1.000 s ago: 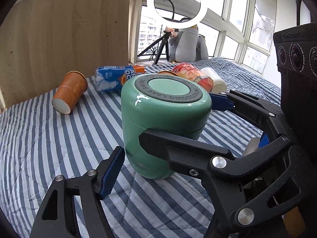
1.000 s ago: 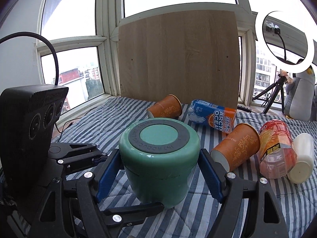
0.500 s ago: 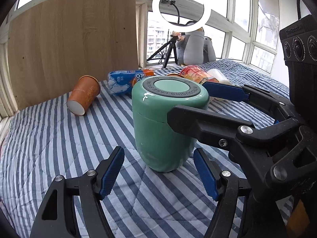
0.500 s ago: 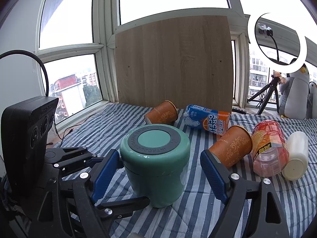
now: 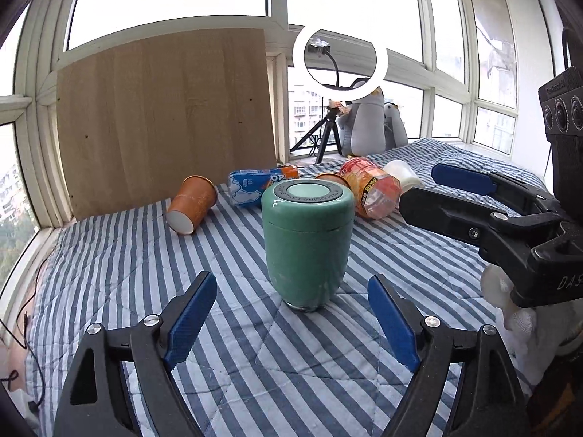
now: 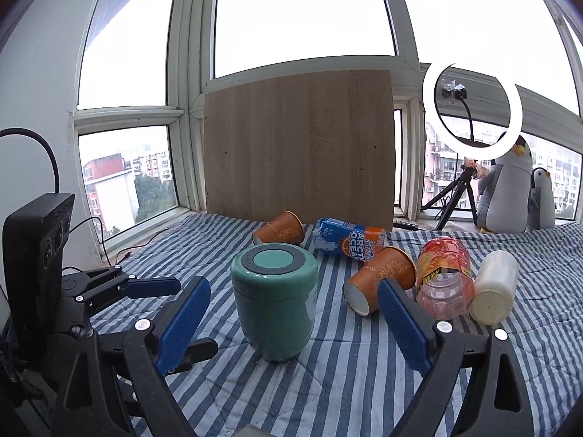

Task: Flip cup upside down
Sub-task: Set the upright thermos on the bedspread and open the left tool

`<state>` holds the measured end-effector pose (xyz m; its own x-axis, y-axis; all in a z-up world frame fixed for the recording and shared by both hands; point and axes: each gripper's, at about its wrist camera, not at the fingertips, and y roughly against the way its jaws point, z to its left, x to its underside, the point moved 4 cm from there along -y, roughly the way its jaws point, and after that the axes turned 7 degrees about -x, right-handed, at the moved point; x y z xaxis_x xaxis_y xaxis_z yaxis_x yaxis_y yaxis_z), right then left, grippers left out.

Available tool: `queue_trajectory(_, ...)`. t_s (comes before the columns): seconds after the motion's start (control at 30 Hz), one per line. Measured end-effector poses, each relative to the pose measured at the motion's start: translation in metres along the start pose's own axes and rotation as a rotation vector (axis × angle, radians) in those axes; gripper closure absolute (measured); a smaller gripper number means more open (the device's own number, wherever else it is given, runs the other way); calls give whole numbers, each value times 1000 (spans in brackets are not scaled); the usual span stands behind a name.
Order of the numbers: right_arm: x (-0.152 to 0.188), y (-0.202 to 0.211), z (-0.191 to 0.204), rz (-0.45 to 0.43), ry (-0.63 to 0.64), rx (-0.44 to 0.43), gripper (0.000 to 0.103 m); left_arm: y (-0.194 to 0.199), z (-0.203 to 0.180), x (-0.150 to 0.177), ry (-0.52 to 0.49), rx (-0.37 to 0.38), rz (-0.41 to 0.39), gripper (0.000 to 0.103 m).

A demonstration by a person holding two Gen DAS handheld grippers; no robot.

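Observation:
A green cup (image 5: 307, 244) stands on the striped cloth with its grey-ringed base facing up; it also shows in the right wrist view (image 6: 274, 298). My left gripper (image 5: 291, 313) is open and empty, just in front of the cup, touching nothing. My right gripper (image 6: 291, 322) is open and empty, its blue pads apart on either side of the cup's near face without contact. The right gripper also shows in the left wrist view (image 5: 462, 189), at the right. The left gripper also shows in the right wrist view (image 6: 153, 287), at the left.
Behind the cup lie two orange paper cups (image 6: 379, 278) (image 5: 191, 204), a blue Arctic Ocean bottle (image 6: 348, 242), a clear orange jar (image 6: 444, 282) and a white bottle (image 6: 493, 286). A wooden board (image 6: 298, 145), ring light (image 6: 473, 103) and plush penguins (image 6: 508, 189) stand at the back.
Both grippers have backed away from the green cup and risen. The right gripper's fingers, close around the cup a second ago, now stand clear of it. The cup stays put.

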<state>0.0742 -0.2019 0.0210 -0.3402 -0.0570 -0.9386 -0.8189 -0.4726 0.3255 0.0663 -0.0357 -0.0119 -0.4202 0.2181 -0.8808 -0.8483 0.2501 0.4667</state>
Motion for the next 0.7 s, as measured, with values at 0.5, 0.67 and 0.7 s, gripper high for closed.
queue_trajectory(0.5,22,21,10,-7,-17,8,7,29,4,7,30,-125,-77,1)
queue_trajectory(0.67,23,26,9,-28,-28,19,7,28,11,11,36,-181,-82,1)
queue_trajectory(0.7,23,27,9,-33,-23,26,7,28,13,11,41,-195,-85,1)
